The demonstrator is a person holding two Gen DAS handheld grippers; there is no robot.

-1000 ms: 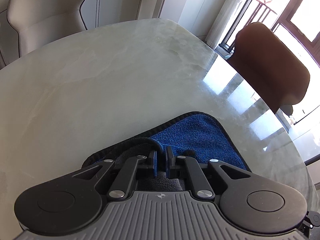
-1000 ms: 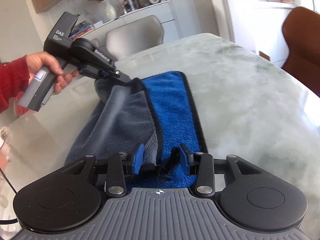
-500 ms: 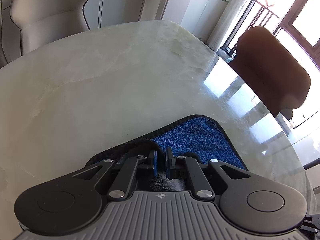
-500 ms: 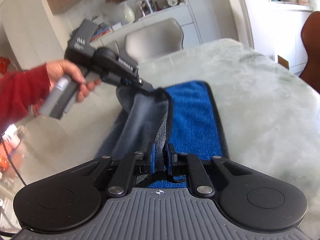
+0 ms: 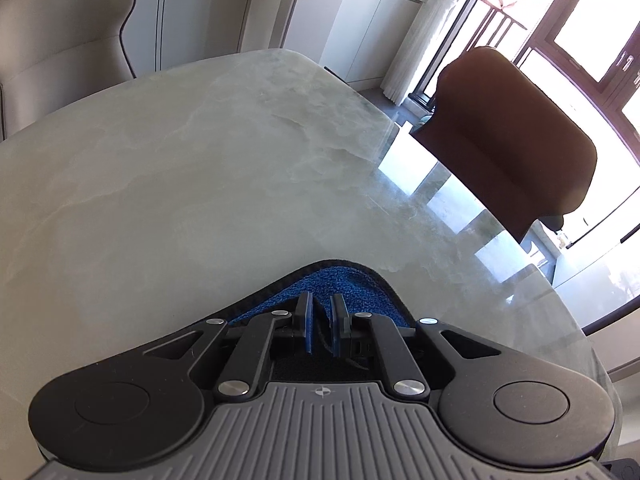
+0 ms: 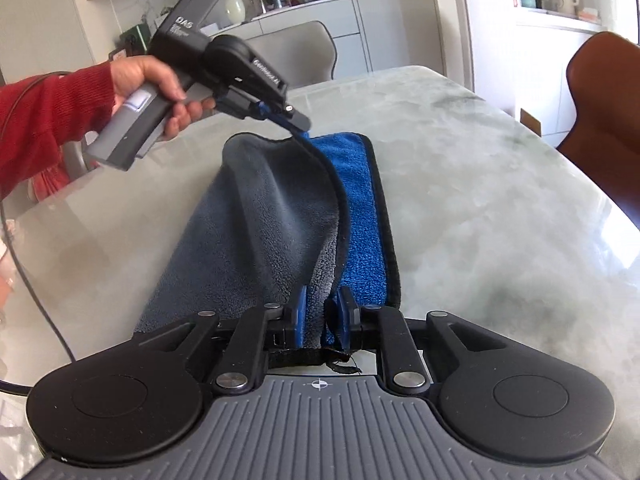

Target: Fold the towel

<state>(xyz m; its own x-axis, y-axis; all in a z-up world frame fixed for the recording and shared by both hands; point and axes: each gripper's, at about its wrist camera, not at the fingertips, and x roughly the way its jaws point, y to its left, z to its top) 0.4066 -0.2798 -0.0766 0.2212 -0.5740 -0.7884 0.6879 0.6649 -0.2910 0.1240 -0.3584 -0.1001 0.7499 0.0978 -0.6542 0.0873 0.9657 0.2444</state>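
Note:
The towel (image 6: 256, 216) is grey on one face and blue on the other, with a black hem, and lies on the marble table (image 6: 480, 184). My right gripper (image 6: 322, 314) is shut on its near hem and holds the grey half up off the blue half. My left gripper (image 6: 294, 122) is shut on the far hem and lifts it above the table. In the left wrist view the left gripper (image 5: 321, 326) pinches the black hem, with a blue corner of the towel (image 5: 352, 288) lying on the table (image 5: 160, 184) below.
A brown chair (image 5: 508, 144) stands at the table's right side and a beige chair (image 5: 64, 40) at the far side. A black cable (image 6: 28, 280) runs across the table's left part. A white cabinet with a vase (image 6: 234, 6) stands behind.
Both grippers have risen and lifted the towel's grey edge higher. The right gripper went from open around the hem to shut on it. The left wrist view now shows less of the blue towel.

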